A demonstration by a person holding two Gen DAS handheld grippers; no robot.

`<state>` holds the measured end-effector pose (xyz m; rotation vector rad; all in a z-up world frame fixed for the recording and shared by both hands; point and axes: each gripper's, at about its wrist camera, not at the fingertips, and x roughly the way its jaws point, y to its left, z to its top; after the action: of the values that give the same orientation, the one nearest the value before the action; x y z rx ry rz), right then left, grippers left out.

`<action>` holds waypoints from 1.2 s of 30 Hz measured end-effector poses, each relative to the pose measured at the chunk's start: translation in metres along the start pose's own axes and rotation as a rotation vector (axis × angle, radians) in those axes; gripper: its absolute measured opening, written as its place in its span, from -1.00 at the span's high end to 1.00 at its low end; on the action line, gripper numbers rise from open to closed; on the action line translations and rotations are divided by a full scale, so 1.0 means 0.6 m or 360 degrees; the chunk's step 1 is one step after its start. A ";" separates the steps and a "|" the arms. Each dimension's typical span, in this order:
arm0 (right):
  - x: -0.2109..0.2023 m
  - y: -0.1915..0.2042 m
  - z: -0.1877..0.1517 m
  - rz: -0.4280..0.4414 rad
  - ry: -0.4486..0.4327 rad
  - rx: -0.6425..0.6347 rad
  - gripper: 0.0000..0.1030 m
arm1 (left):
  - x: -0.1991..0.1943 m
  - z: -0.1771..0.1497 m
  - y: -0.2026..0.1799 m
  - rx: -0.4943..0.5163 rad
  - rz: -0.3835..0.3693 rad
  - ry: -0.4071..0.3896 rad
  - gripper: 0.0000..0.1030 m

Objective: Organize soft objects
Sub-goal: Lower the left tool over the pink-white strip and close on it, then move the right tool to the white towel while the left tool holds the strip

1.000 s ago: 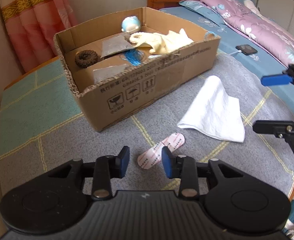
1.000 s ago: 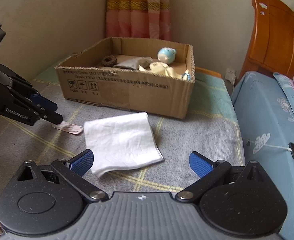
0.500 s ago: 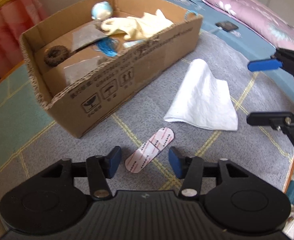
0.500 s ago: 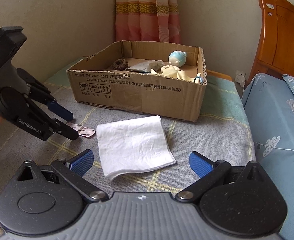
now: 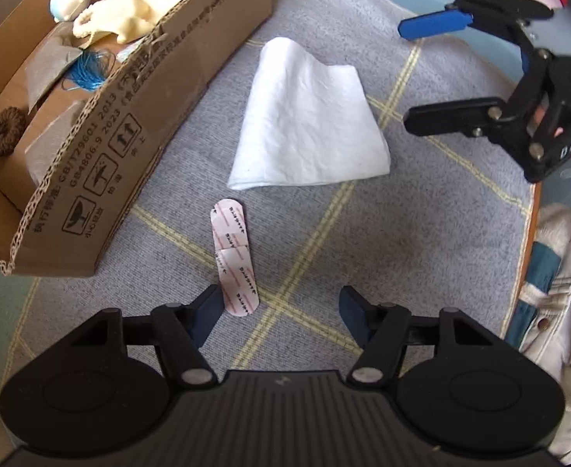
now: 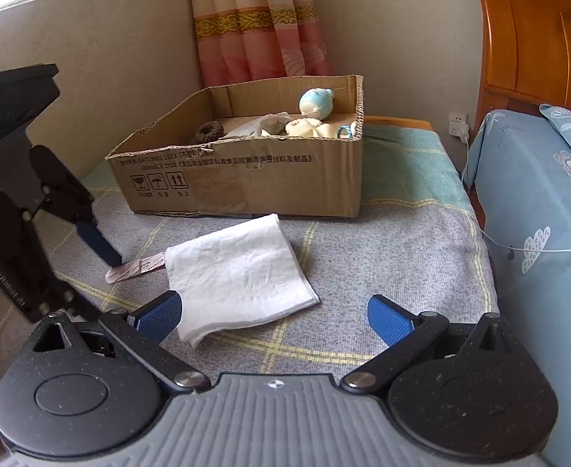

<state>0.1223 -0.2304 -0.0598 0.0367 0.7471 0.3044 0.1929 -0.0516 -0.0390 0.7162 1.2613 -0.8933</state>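
A pink-and-white adhesive bandage (image 5: 234,257) lies flat on the grey blanket, also seen in the right wrist view (image 6: 135,268). My left gripper (image 5: 281,313) is open and tilted down over it, its left finger beside the bandage's near end. A folded white cloth (image 5: 309,120) lies beyond it and shows in the right wrist view (image 6: 239,272). My right gripper (image 6: 274,317) is open and empty, just short of the cloth's near edge. An open cardboard box (image 5: 137,116) holds soft items: a cream glove (image 5: 130,19), a brown scrunchie (image 5: 7,130), and a small blue doll (image 6: 316,103).
The box (image 6: 246,179) stands at the back of the grey and green blanket (image 5: 402,253). A bed with blue bedding (image 6: 538,210) and a wooden headboard (image 6: 538,39) is to the right. A curtain (image 6: 254,19) hangs behind the box.
My left gripper has opened wider and tipped down closer over the bandage. My right gripper has moved forward toward the white cloth, still open.
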 end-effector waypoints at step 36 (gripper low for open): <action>0.014 0.021 -0.005 0.0045 0.0047 -0.0140 -1.00 | -0.025 -0.041 -0.010 -0.0456 0.0133 -0.0311 0.50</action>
<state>0.1227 -0.2163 -0.0659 -0.0406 0.7625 0.3651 0.1748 -0.0306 -0.0286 0.4401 1.1465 -0.6789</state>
